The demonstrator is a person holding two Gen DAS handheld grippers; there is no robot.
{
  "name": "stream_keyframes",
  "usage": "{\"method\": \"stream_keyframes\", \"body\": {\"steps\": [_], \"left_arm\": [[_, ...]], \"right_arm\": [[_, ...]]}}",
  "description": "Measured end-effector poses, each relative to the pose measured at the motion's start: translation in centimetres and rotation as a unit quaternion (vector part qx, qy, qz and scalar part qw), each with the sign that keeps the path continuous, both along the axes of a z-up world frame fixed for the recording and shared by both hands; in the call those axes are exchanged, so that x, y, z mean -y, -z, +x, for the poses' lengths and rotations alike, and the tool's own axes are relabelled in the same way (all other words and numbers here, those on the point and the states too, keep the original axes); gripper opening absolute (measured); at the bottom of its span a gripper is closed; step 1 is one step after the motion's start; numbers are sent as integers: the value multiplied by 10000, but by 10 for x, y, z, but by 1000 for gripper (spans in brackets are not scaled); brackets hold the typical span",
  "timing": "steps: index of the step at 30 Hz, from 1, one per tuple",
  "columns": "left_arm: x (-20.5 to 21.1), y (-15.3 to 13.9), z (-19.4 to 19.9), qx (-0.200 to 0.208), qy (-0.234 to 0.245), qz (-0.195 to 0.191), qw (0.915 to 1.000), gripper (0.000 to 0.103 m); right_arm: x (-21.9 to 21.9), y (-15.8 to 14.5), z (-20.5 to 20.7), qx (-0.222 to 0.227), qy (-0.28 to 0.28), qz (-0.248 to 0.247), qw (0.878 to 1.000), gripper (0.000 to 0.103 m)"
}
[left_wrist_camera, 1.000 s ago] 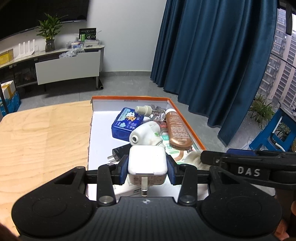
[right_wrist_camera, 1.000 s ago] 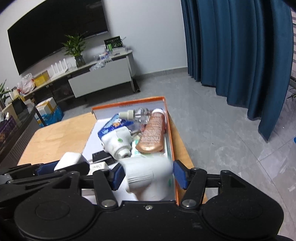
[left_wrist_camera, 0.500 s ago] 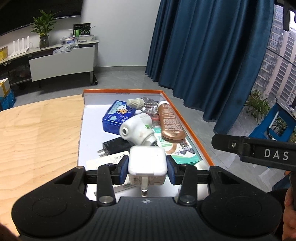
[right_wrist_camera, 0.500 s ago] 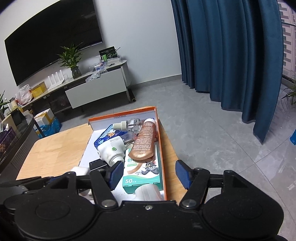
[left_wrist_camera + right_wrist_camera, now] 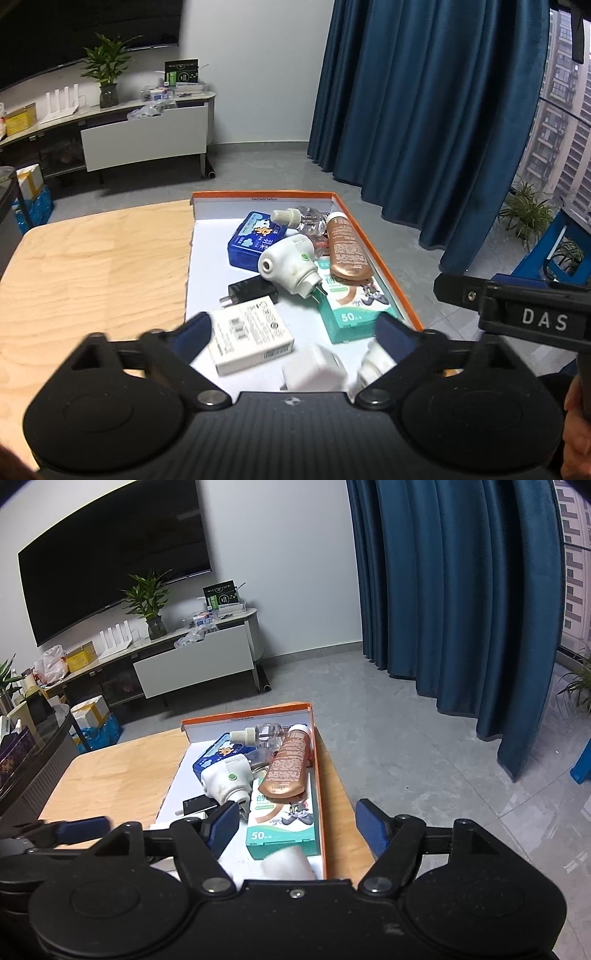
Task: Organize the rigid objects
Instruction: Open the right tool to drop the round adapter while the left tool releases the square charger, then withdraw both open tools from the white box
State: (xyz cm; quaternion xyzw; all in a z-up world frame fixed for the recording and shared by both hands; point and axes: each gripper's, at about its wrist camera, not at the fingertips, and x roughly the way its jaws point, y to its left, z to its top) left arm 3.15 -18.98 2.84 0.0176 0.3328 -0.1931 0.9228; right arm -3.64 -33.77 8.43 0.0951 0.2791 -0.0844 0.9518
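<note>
We read "DAS" in white capitals on the black bar of the right gripper [image 5: 532, 314], at three o'clock in the left wrist view. We read "50" in white on the teal cardboard box with a cartoon cat [image 5: 351, 310], at the centre there and at six o'clock of centre in the right wrist view. Other print is too small for us to read.

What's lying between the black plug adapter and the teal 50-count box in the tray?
The white plug-in vaporizer lies between the black adapter and the teal box, its base overlapping the box. The left wrist view shows it best.
</note>
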Motion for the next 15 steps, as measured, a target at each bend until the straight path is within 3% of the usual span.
{"method": "stream_keyframes", "body": {"steps": [6,15], "left_arm": [[-2,-2,-23,14,-207,70,9998,103],[-2,17,-31,-263,-522,377,9976,103]], "right_arm": [[0,1,-19,-114,-28,-96,9999,85],[-5,15,-36,-581,-95,-303,9978,85]]}}
